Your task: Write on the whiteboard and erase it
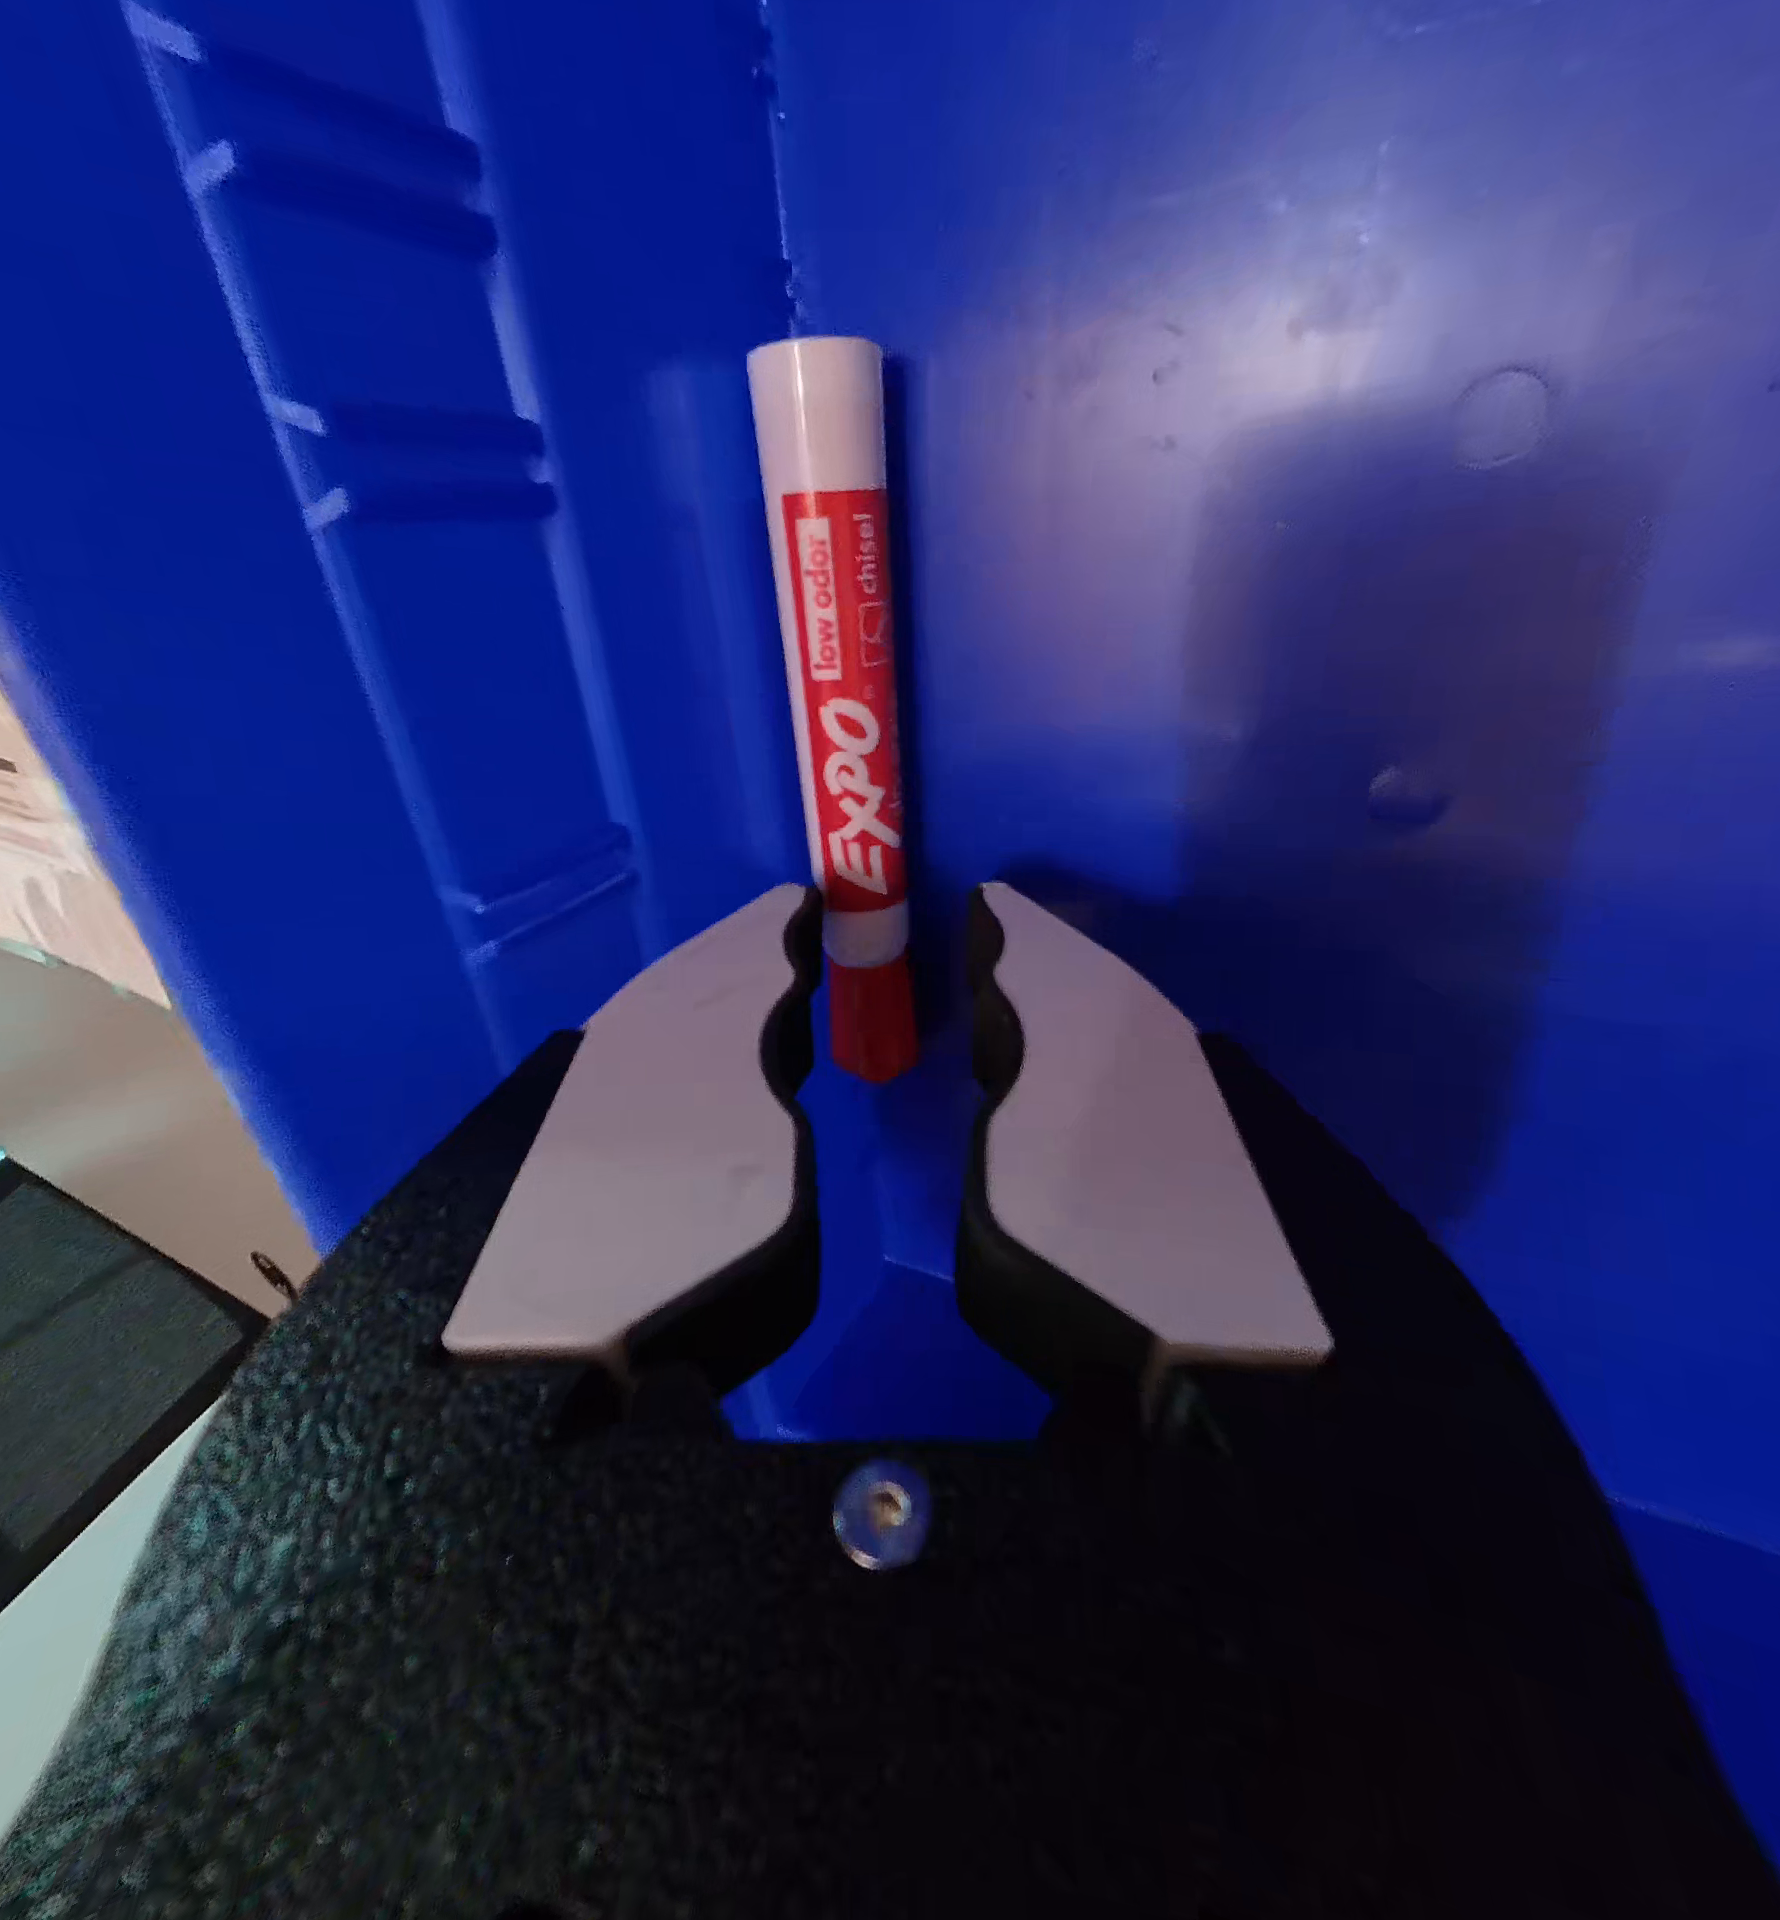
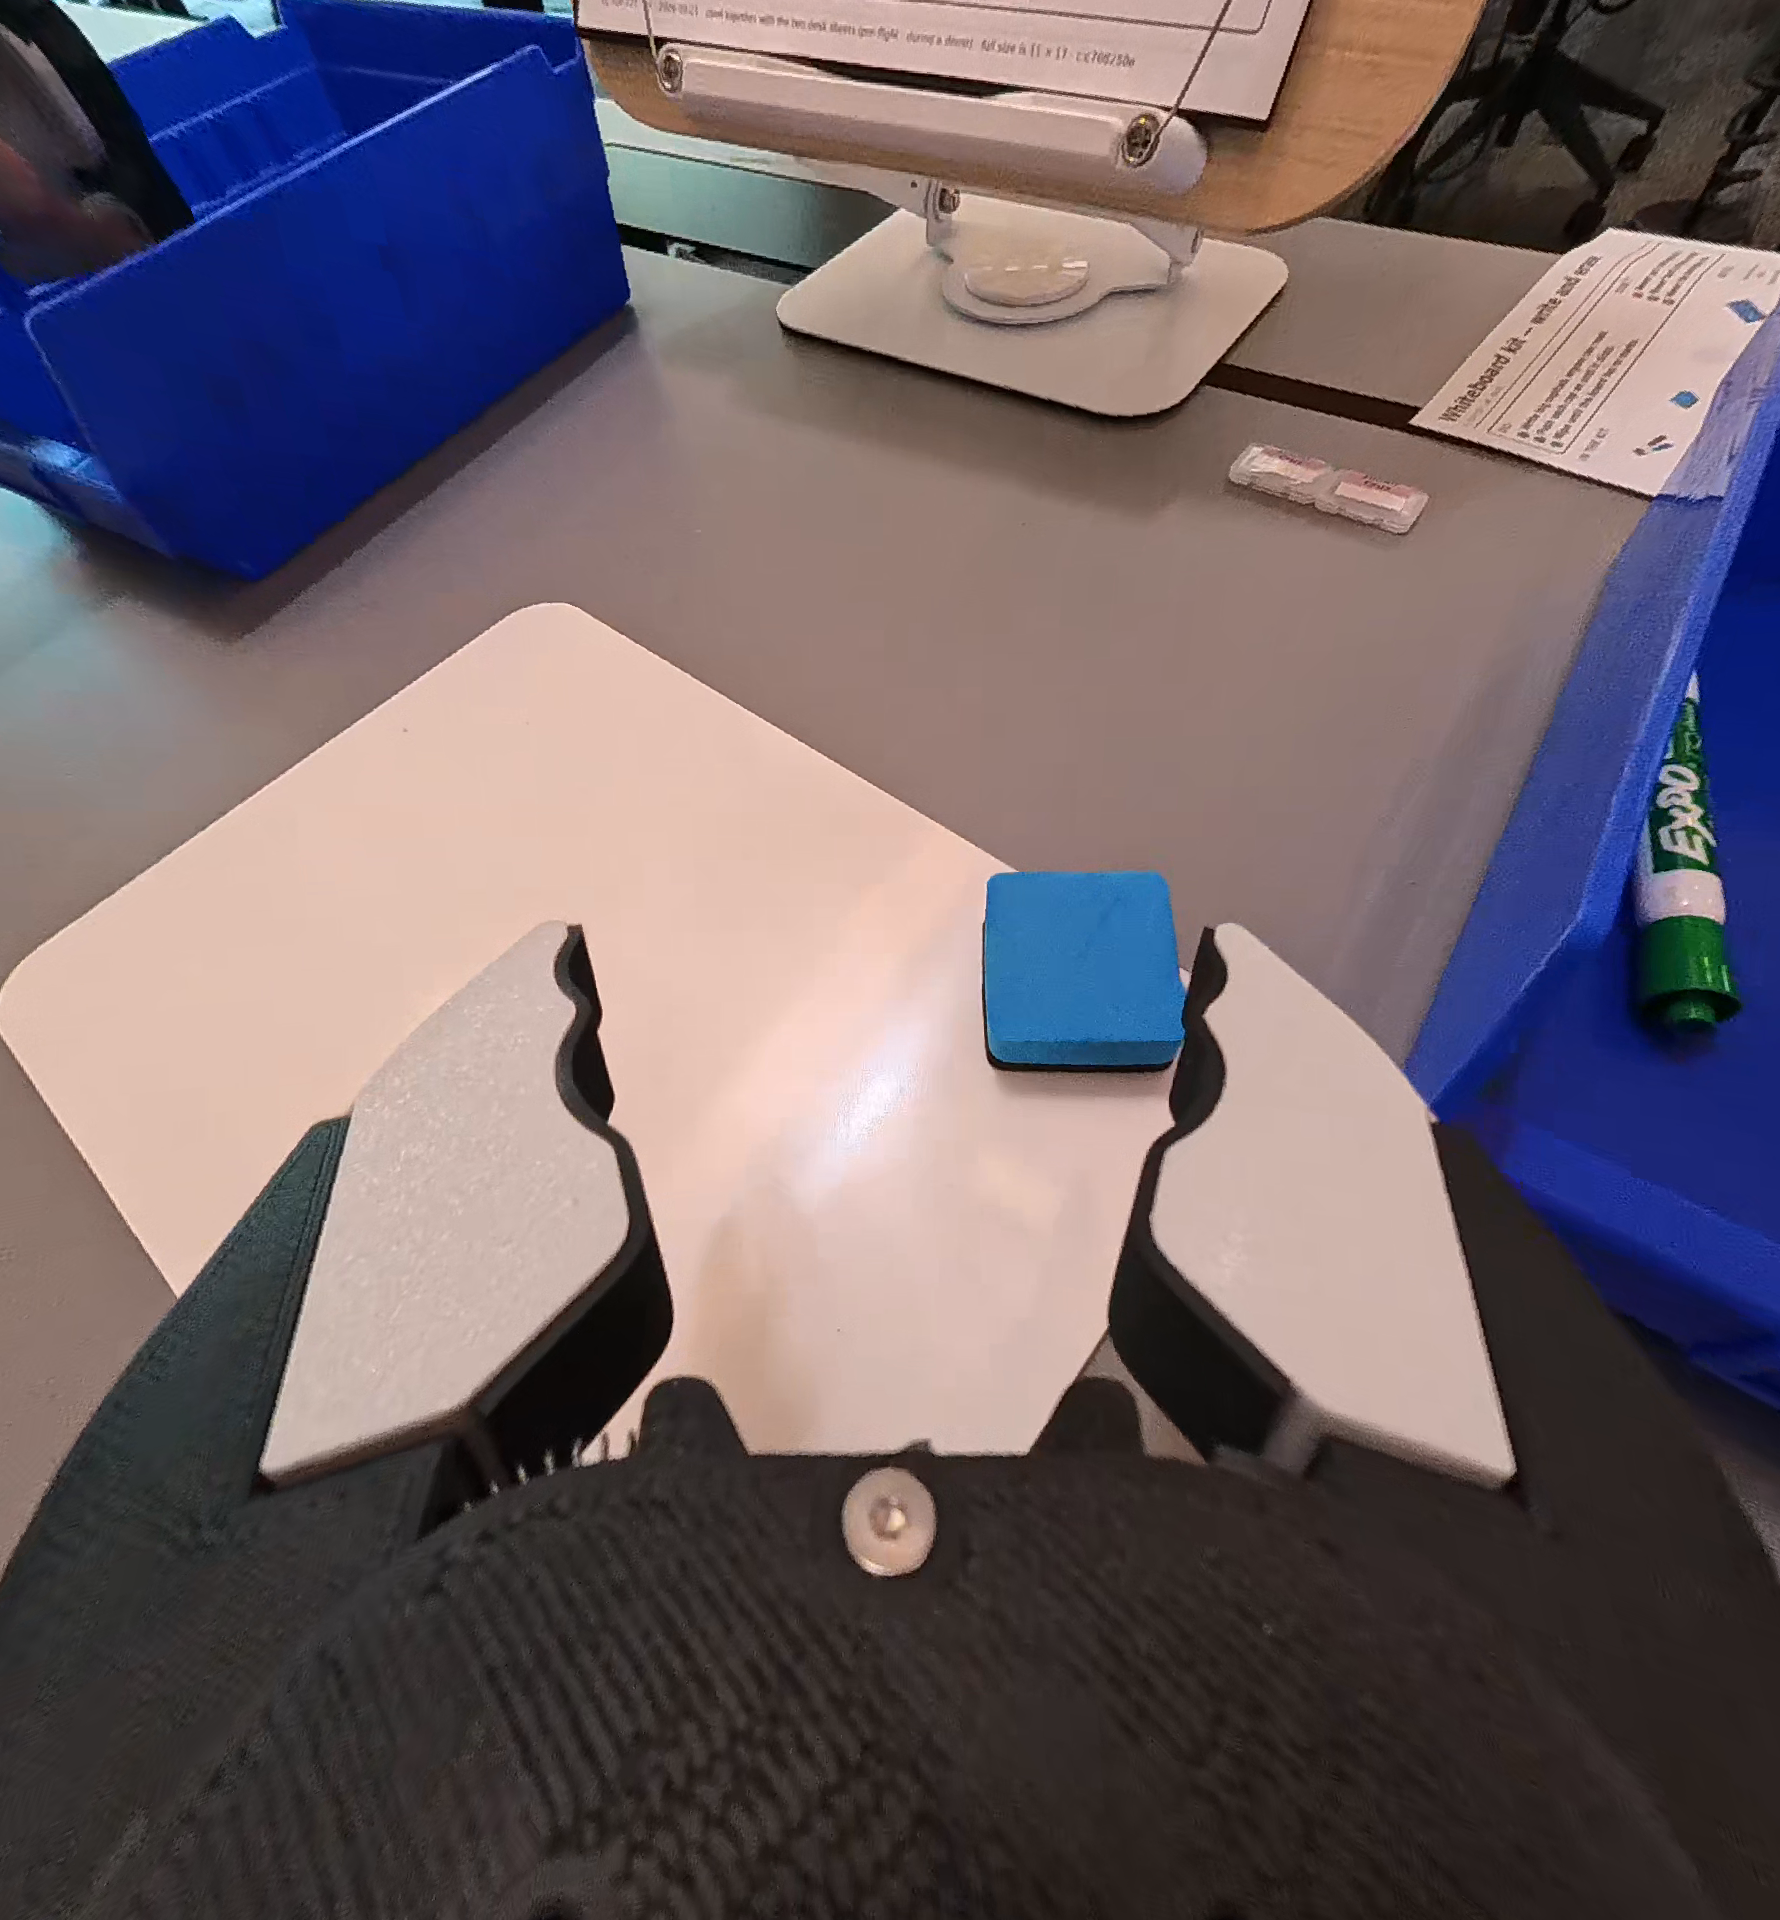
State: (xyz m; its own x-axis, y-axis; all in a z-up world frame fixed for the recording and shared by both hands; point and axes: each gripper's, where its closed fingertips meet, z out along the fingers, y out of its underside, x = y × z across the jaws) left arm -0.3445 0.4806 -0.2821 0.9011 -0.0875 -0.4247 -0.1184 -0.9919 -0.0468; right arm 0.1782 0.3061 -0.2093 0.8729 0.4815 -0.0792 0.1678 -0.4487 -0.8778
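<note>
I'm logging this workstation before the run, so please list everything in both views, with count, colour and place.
Red marker: 1, white with red cap, in a blue bin's corner.
Green marker: 1, in right bin.
Bins: at least 2, blue, table's left and right.
Whiteboard: 1, white, flat on table.
Eraser: 1, blue, on whiteboard.
Table: 1, grey.
Stand: 1, white, far side.
Paper sheet: 1, white, far right.
Clear packet: 1, near sheet.
Left claw: open, around red marker's cap.
Right claw: open, over whiteboard.

Red-capped marker (image 1: 844, 665) lying straight along the blue bin's inner corner, cap toward six o'clock. White whiteboard (image 2: 512, 883) flat on grey desk, blank. Blue square eraser (image 2: 1081, 964) resting at its three o'clock edge.
</note>
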